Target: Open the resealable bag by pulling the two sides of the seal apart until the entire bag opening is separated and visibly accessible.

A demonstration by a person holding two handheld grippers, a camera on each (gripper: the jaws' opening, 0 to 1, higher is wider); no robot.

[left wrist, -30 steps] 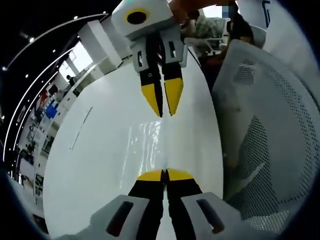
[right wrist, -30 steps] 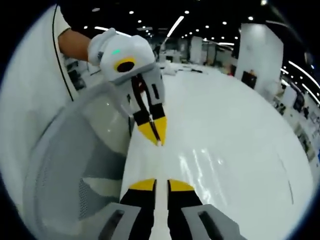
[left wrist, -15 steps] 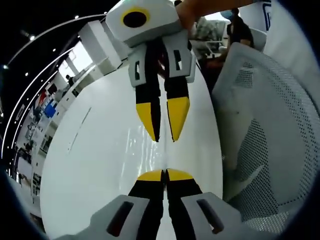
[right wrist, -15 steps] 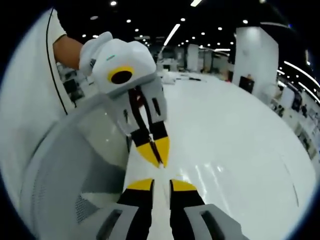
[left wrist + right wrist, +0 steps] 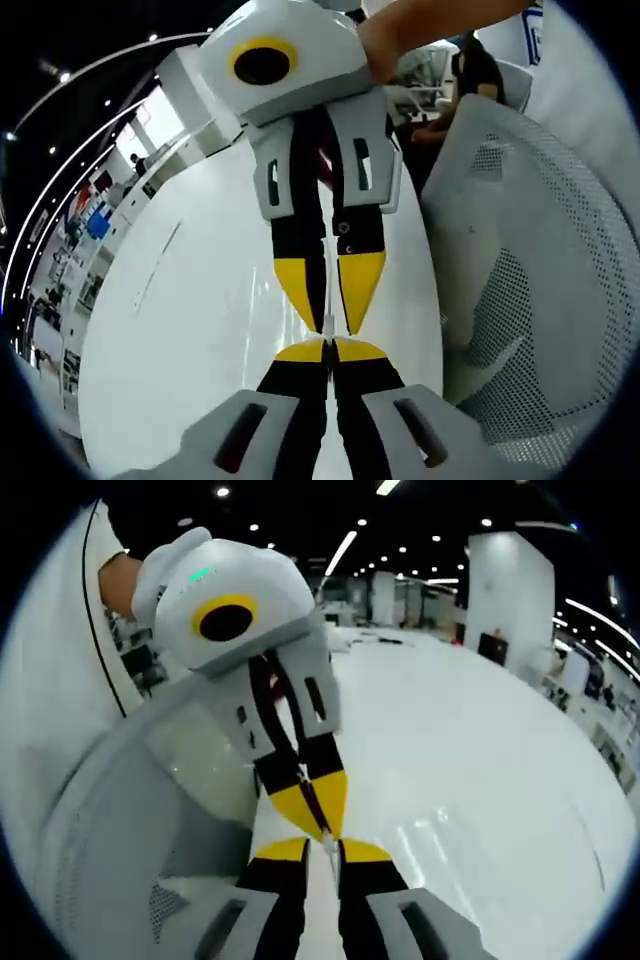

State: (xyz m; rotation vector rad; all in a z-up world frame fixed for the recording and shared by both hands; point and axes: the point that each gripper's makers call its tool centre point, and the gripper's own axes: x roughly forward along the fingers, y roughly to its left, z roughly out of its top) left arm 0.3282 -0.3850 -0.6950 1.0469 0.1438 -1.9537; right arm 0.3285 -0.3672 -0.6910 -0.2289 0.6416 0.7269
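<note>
While the left hand-held gripper [image 5: 329,349] sits low at the worktop [image 5: 200,330] edge with its yellow tips pressed together, the right hand-held gripper [image 5: 331,325] comes nose to nose with it, tips almost touching; whether either pinches the clear resealable bag I cannot tell, since no film is distinguishable between them. Beside them stands a mesh chair [image 5: 530,280], and in the right gripper view the right hand-held gripper [image 5: 325,848] shows a narrow gap against the shut left hand-held gripper [image 5: 327,832]. Judging by this, each should nip one seal lip, then draw apart evenly
</note>
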